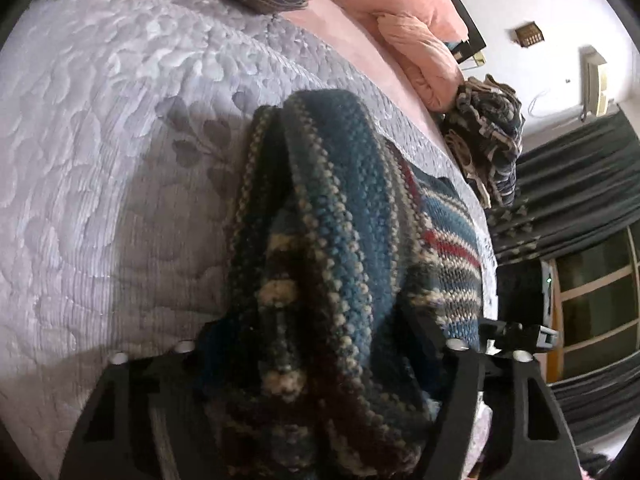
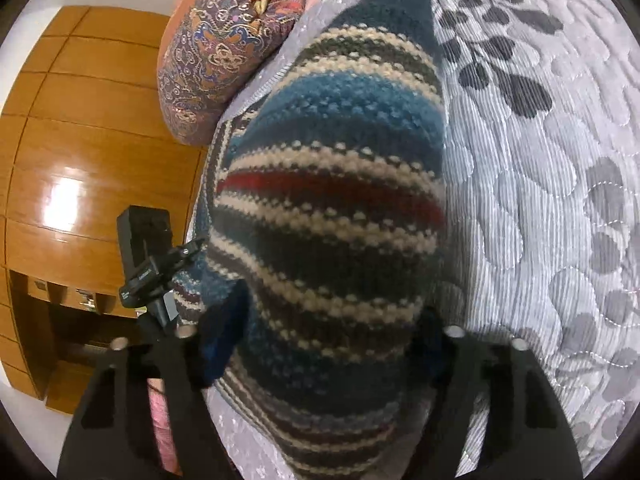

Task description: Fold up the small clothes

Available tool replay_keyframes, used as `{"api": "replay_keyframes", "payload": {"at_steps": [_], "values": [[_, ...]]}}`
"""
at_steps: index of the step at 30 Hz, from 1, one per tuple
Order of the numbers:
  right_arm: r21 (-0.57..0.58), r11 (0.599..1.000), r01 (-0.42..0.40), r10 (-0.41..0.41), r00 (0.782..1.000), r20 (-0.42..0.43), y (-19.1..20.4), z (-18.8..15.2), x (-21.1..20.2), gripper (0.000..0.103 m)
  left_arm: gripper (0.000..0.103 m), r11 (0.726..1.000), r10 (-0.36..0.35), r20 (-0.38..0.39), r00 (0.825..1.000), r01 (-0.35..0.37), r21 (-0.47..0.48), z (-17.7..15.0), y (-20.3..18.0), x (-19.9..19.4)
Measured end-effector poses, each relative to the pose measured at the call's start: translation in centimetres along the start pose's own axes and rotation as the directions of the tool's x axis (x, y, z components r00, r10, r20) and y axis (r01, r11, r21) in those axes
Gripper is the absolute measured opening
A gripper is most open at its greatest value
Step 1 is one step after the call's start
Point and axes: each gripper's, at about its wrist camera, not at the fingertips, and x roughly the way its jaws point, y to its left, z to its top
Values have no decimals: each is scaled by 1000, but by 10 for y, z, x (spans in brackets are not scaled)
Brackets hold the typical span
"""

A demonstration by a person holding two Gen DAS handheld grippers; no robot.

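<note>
Both tools, left (image 1: 320, 360) and right (image 2: 320, 344), clamp the striped knit (image 1: 340, 220); only left view shows another garment heap (image 1: 486, 136).

Right gripper (image 2: 320, 360) apparently pinches the striped knit garment (image 2: 332, 200); quilted grey bedspread (image 2: 540, 200) beneath.

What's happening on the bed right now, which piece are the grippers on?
Both grippers hold the striped knit garment over the grey quilted bedspread. The left gripper pinches a bunched, doubled-over part; the right gripper grips another edge. A second crumpled striped piece waits near the pink pillows.
</note>
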Motion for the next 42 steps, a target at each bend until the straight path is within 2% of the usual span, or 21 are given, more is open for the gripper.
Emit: {"api": "replay_keyframes", "payload": {"at_steps": [3,7,11,16,23,26,30,37,40,42], "values": [[-7,1000,0,0,1000,12,6,2,-2,51,52,1000,-7,21,1000,7,4,-1,-1,-3],[-33,999,-4,5,1000,26,14,0,-14,47,45,999,-47,66,997,47,2,-8,-2,-16],[-79,997,-10,12,1000,20,26,-7,-39,46,43,992,-126,85,988,126,12,-21,-18,-28],[-131,991,28,-26,1000,15,28,-36,-98,46,42,975,-216,82,973,211,69,-56,-69,-27],[-138,985,102,-97,995,37,7,-92,-187,46,42,946,-304,28,952,298,128,-104,-154,3],[-118,986,119,-114,992,54,-12,-115,-211,47,42,942,-303,1,953,299,155,-120,-177,21],[-98,986,131,-126,990,58,-37,-130,-220,47,43,945,-283,-40,958,286,160,-135,-190,46],[-10,993,116,-115,993,27,-93,-132,-206,47,43,966,-219,-84,972,228,126,-149,-171,86],[51,998,45,-47,998,39,-117,-134,-204,49,44,962,-232,-81,969,241,127,-150,-166,92],[60,998,27,-30,999,44,-122,-135,-204,53,46,964,-217,-77,973,226,143,-153,-167,92]]}}
